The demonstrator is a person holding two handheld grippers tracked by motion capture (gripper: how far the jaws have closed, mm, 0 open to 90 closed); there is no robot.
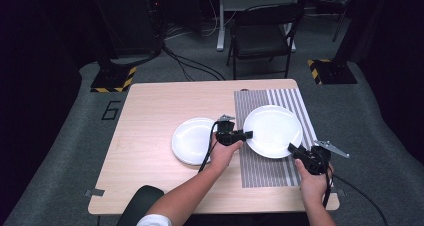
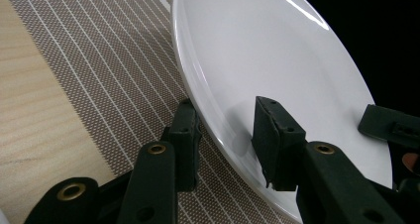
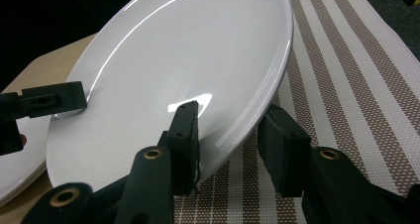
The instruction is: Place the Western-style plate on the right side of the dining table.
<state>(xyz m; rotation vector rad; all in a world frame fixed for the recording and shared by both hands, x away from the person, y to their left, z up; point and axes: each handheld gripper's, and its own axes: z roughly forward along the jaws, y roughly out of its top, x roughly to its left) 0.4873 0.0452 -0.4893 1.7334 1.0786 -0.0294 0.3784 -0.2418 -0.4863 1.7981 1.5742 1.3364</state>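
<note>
A: Where's the plate (image 1: 272, 130)?
B: Over the striped mat (image 1: 260, 168), right side of bench (image 1: 150, 111). Left gripper (image 1: 248, 134) straddles its left rim, right gripper (image 1: 291, 148) its near-right rim; can't tell if either pinches.
A: The other plates?
B: Stack of plates (image 1: 191, 141) sits left of the mat.

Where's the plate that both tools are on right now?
In the high view the plate is over the striped placemat on the table's right half, with the left tool at its left rim, the right tool at its near-right rim.
</note>
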